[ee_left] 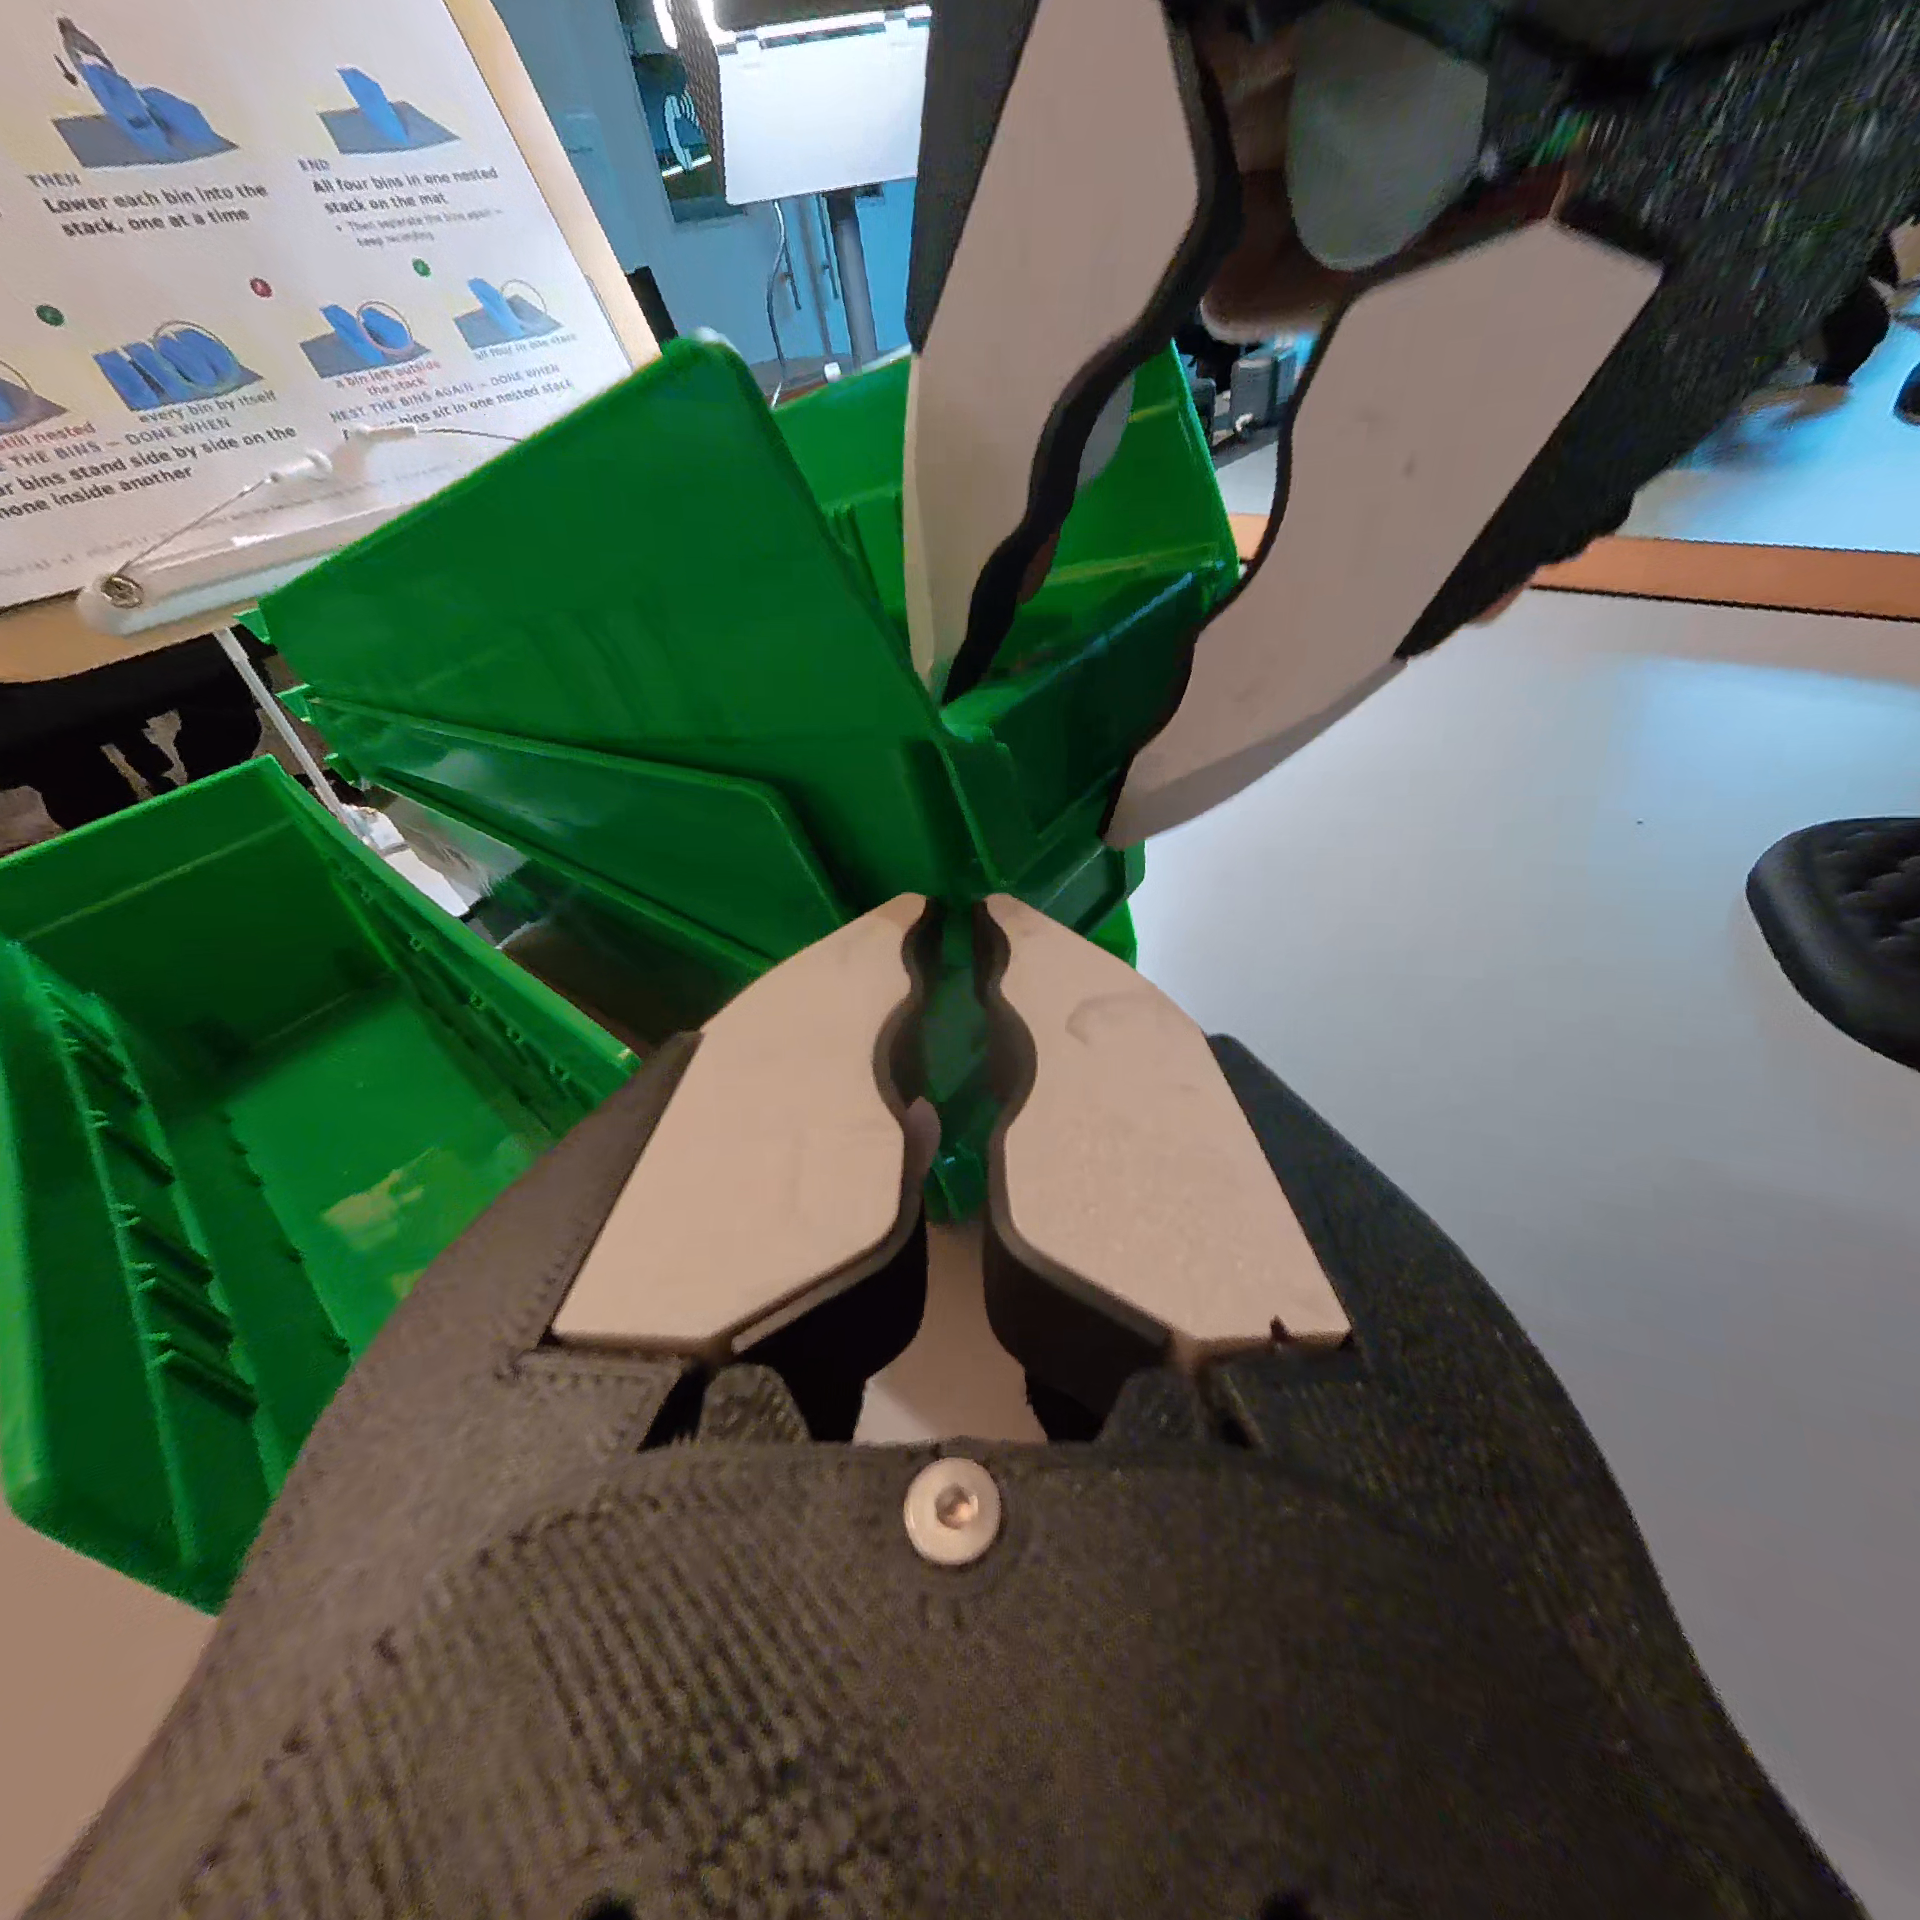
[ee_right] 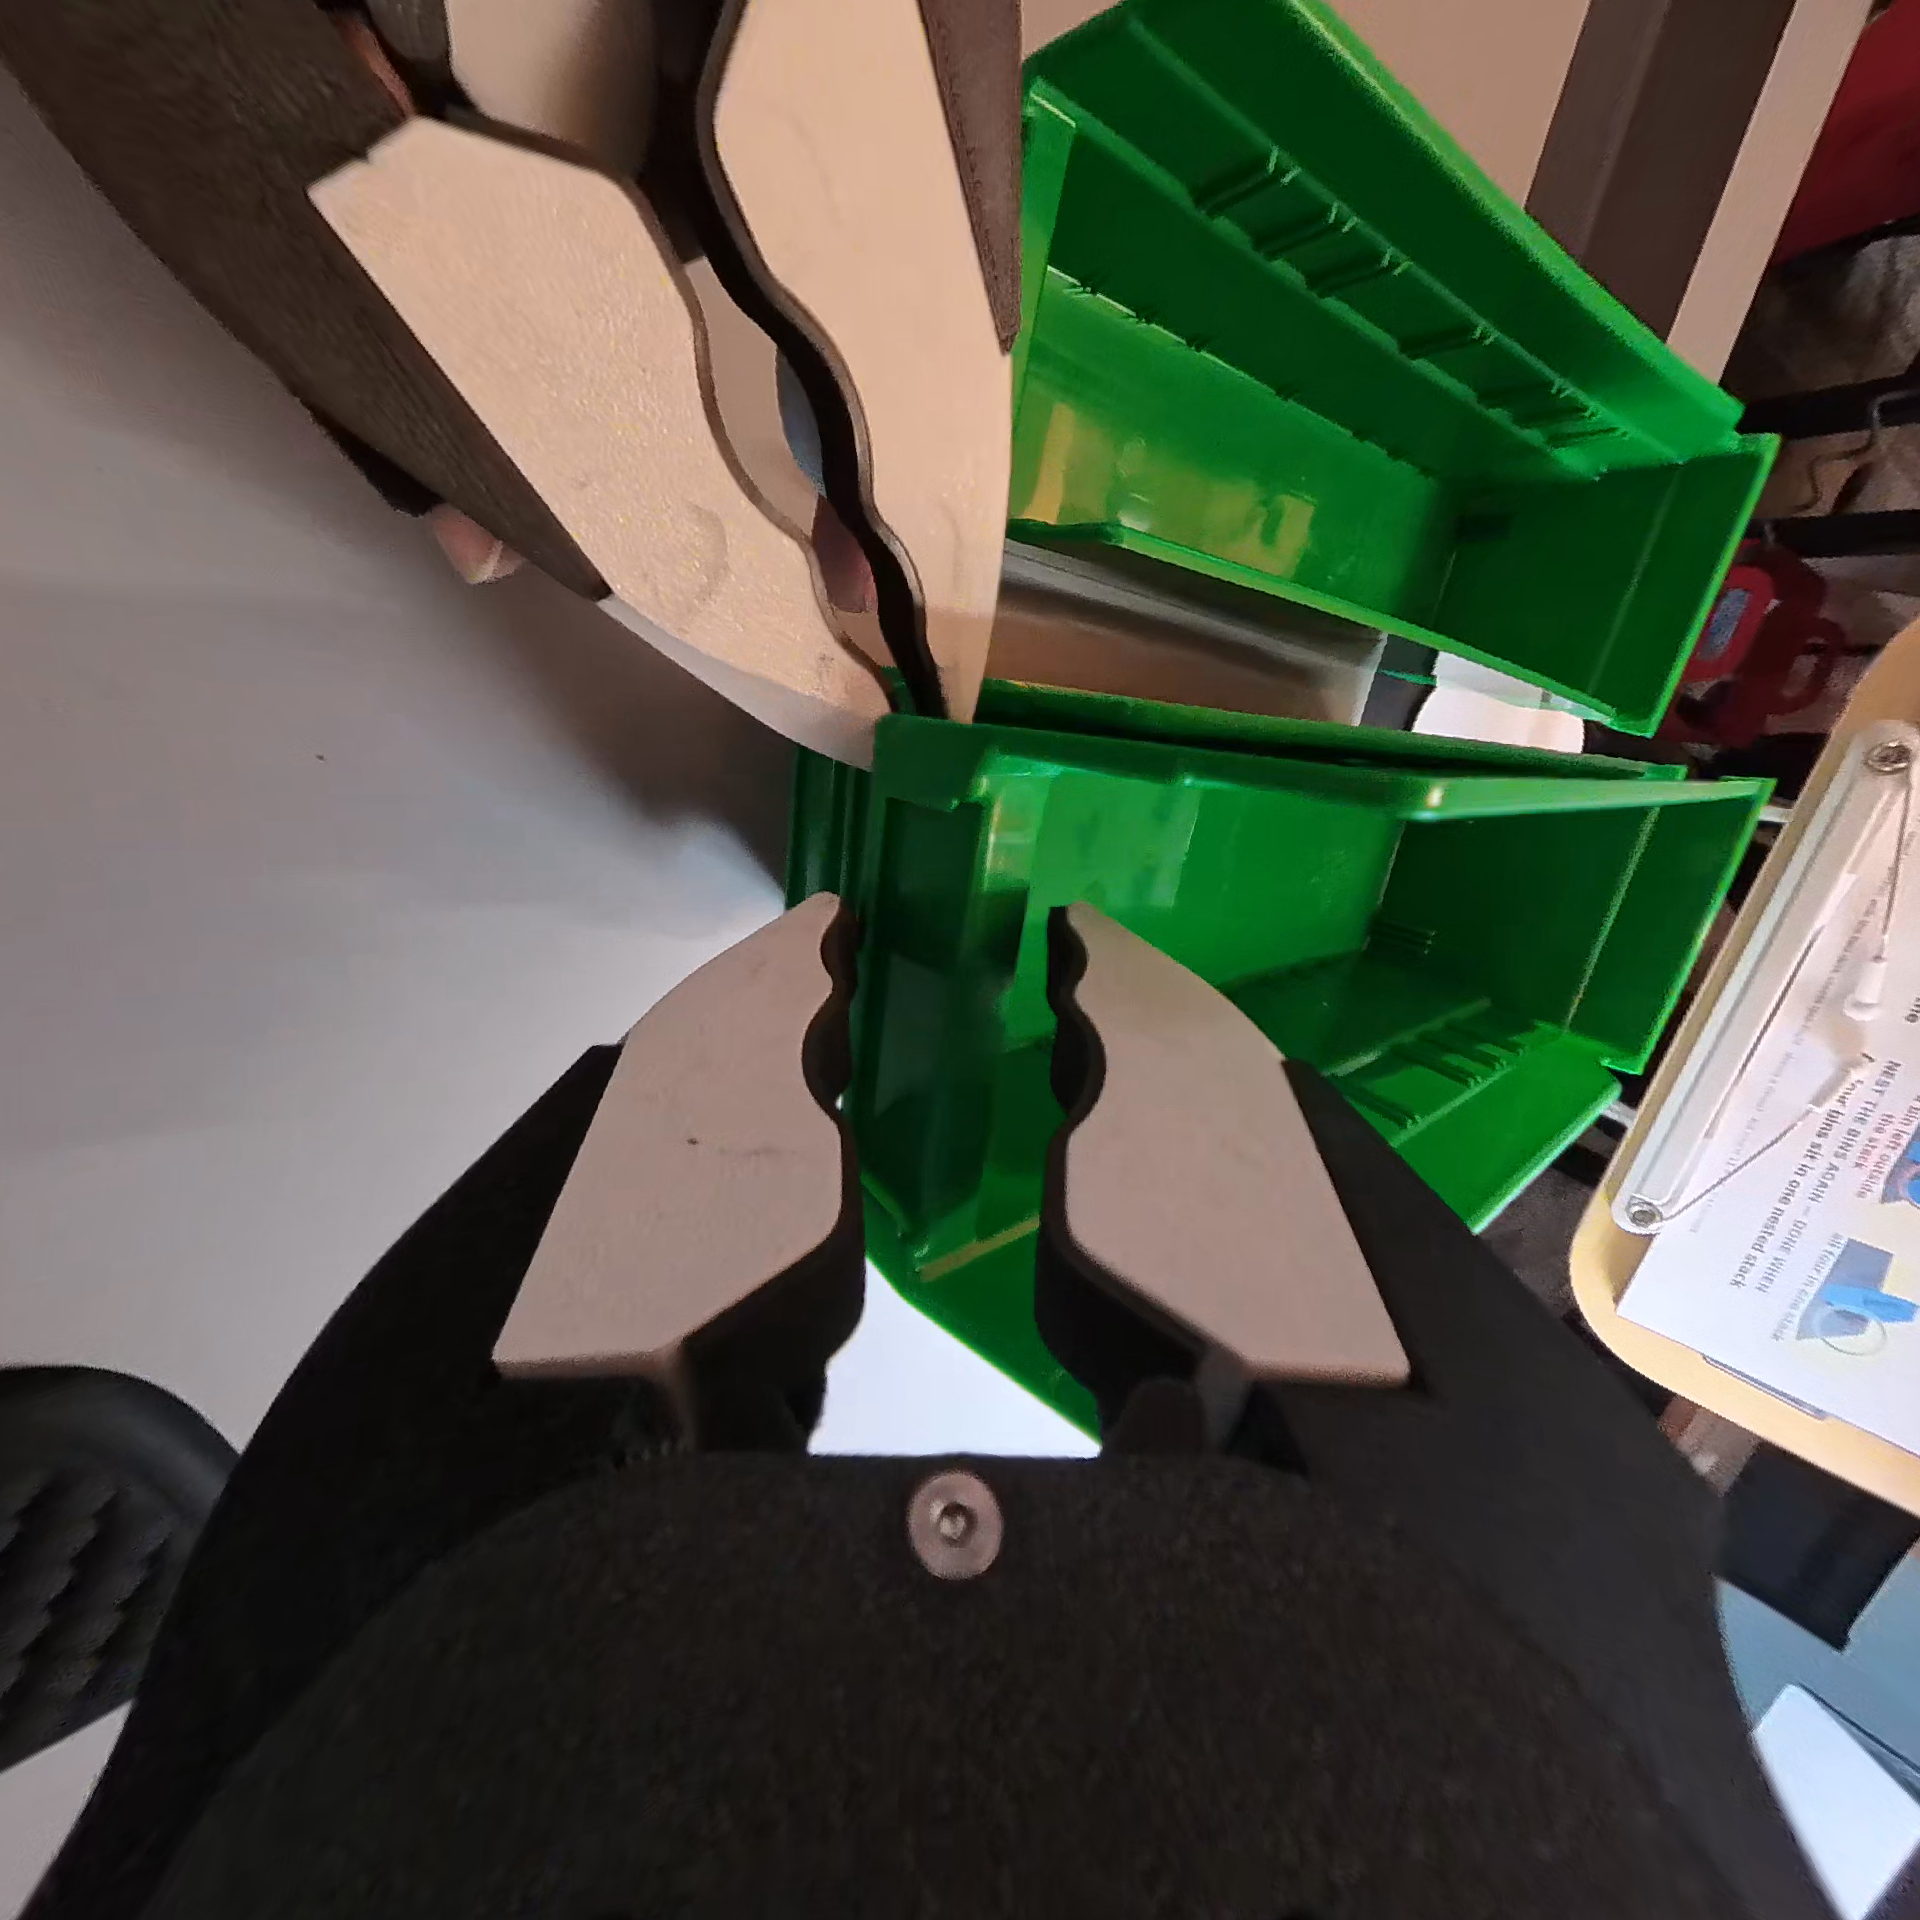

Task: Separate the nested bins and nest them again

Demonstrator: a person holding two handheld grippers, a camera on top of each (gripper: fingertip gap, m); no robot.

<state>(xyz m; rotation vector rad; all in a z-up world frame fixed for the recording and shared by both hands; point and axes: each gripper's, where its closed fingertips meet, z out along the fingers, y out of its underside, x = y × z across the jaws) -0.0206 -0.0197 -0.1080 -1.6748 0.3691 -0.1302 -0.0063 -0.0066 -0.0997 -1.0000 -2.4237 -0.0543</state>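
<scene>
Here, my left claw (ee_left: pixel 954 914) is pinched tight on a thin corner edge of the nested green bins (ee_left: pixel 623 665), which are tilted above the white bench (ee_left: pixel 1507 935). My right claw (ee_right: pixel 951 920) is partly open, gripping the thick front lip of the same stack. A separate green bin (ee_left: pixel 208 1122) lies beside the stack, below the instruction sheet (ee_left: pixel 260 260).

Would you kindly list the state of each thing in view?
Left hand-held gripper: shut on the bin stack's edge.
Right hand-held gripper: shut on the stack's front wall.
Bin stack: nested, gripped by both.
Separate bin: alone, empty, open side showing.
</scene>
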